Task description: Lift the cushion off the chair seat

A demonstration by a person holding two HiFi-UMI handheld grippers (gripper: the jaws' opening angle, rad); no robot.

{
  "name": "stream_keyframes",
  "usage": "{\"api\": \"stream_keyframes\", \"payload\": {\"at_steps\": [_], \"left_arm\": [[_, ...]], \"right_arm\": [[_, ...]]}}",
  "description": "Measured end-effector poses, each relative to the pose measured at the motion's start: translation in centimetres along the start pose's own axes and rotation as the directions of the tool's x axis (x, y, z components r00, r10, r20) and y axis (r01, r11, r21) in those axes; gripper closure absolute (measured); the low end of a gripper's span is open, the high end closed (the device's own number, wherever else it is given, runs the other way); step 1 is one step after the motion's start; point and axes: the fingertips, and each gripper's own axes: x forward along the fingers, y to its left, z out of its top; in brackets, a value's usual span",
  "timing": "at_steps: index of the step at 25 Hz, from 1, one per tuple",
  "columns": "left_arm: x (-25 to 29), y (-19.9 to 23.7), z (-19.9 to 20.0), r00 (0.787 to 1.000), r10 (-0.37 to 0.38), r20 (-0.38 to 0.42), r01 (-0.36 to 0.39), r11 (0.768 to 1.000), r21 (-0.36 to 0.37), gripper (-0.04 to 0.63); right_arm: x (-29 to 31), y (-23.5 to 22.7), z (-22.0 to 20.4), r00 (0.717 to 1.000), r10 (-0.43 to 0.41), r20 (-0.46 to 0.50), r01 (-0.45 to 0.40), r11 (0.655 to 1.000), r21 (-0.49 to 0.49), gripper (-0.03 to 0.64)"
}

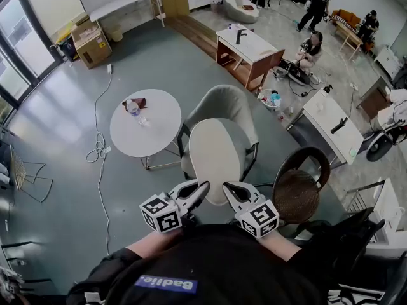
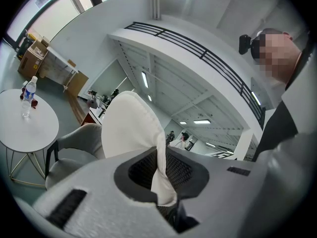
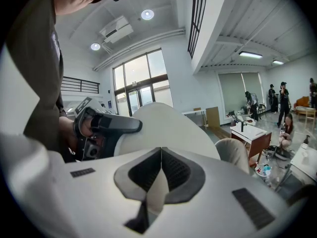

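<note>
The person stands at the near side of the grey chair with both arms held out, a claw in each hand. The left claw is closed on the near edge of the cream cushion. A fold of the fabric is squeezed between its dark ribbed pads and sticks out toward the camera. The right claw grips the same edge just beside it, with a thinner strip of the cloth pinched between its pads. Seen from above, the two claws sit close together, their marker cubes against the person's dark top.

The cushion reaches away from the claws over the chair seat, with its far rounded end toward the backrest. In the left gripper view it rises in front of the chair, and part of the grey seat shows low beside it, so it looks lifted up off the seat.

To the left of the chair stands a round white table with a water bottle and a small dark red thing on it. A brown wicker chair stands to the right, near the right claw. A white cable trails across the grey floor. Farther back there is a wooden table and a cardboard box, and several people stand or sit at the far end of the room.
</note>
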Motion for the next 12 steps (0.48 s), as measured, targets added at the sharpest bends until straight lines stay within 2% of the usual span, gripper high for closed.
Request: {"api": "stream_keyframes", "payload": {"at_steps": [12], "left_arm": [[-0.52,-0.35,-0.36,1.000,-0.006,-0.007,0.006,1.000,-0.002,0.549]], "right_arm": [[-0.32,0.64,-0.15,1.000,0.008,-0.001,-0.008,1.000,0.002,0.588]]}}
